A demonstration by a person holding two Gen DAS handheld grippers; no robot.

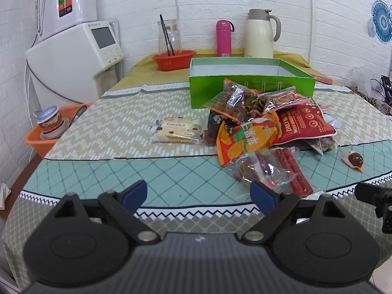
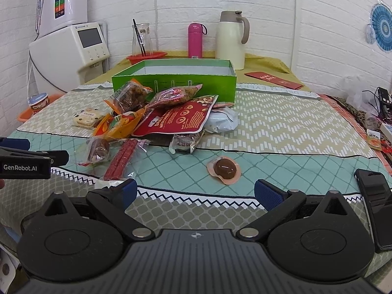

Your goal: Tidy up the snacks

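Left wrist view: both hand-held grippers (image 1: pixel 198 194) (image 2: pixel 194 194) spread apart, empty, facing snack pile (image 1: pixel 267 127) heaped before green box (image 1: pixel 250 80) for sorting.

Counts from both wrist views:
- 1 green box (image 2: pixel 174 83)
- 1 snack pile (image 2: pixel 156 112), roughly 9 packets, overlap makes an exact count impossible
- in the pile: 1 red nuts pouch (image 2: pixel 181 118), 1 orange packet (image 1: pixel 247 140), 1 pale blue pouch (image 2: pixel 221 121), 1 pack of red sticks (image 2: pixel 122 159)
- 1 cracker pack (image 1: pixel 175 129) (off to the side of the pile)
- 1 brown egg-shaped snack (image 2: pixel 224 167), lying alone
- 1 pink bottle (image 1: pixel 223 38)
- 1 cream thermos jug (image 1: pixel 261 35)
- 1 glass carafe (image 1: pixel 169 36)
- 2 baskets: red basket (image 1: pixel 174 60), orange basket (image 1: pixel 42 136)
- 1 phone (image 2: pixel 376 203)
- 1 red envelope (image 2: pixel 273 79)
- 2 white appliances (image 1: pixel 73 24) (stacked)
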